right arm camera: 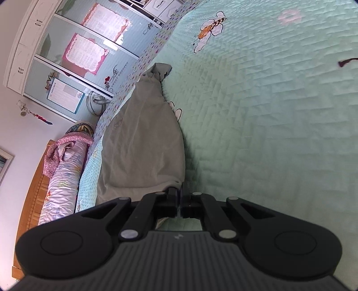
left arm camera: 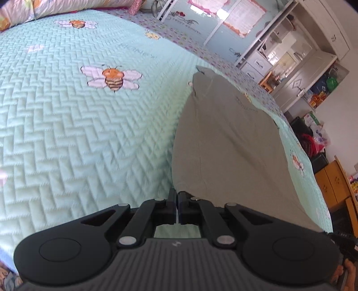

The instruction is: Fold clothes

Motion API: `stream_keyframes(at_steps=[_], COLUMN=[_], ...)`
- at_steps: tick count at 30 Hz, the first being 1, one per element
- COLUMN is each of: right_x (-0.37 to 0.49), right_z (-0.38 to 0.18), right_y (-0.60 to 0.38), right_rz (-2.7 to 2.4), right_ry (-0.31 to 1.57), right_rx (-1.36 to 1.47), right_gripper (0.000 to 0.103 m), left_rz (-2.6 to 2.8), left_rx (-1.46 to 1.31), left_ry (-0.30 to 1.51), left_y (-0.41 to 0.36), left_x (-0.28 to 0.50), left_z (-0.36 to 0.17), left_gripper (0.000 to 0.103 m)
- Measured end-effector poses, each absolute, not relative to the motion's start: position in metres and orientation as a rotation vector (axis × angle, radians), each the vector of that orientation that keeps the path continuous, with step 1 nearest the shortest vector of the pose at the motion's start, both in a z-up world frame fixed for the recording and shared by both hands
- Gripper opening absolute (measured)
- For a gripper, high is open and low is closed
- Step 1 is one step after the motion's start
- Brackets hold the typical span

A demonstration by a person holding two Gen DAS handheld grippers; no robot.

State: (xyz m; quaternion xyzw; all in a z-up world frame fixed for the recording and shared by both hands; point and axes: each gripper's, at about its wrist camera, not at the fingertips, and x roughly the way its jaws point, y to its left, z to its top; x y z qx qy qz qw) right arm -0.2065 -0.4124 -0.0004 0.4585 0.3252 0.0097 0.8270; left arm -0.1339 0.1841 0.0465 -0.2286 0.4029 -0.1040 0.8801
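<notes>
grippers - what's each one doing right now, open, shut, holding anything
left gripper: closed on an edge of the grey-green garment.
right gripper: closed on the same garment's edge.

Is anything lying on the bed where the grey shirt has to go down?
Nothing visible. Both hand-held grippers are shut on the grey shirt, and the green quilt beside it shows only its stitched bees.

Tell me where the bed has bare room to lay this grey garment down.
Bare quilt lies between the grey garment and the pillows, around the bee print. The right wrist view shows open quilt beside the garment too. The strip between the garment and the dotted bed edge is narrow.
</notes>
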Motion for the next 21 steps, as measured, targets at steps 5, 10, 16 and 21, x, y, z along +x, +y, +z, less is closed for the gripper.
stream_keyframes(at_steps=[5,10,16,21], right_x=[-0.239,-0.262,-0.271,-0.266], right_z=[0.003,-0.006,-0.017,-0.017], right_y=[-0.411,-0.404,-0.397,-0.393], right_rz=[0.03,0.025,-0.004,-0.019], right_ry=[0.725,0.779,0.797,0.801], right_rx=[0.968,0.954,0.914,0.868], right_gripper=[0.002,0.002,0.002,0.002], left_rz=[-0.214,-0.133,-0.095,-0.219], left_rx=[-0.47,-0.462,-0.458,-0.287], left_ry=[0.889,0.936,0.948,0.884], left_y=[0.194,0.211,0.226,0.19], left_x=[-0.163,-0.186,-0.207,-0.198], left_z=[0.042,0.034,0.026,0.04], left_gripper=[0.0,0.0,0.0,0.007])
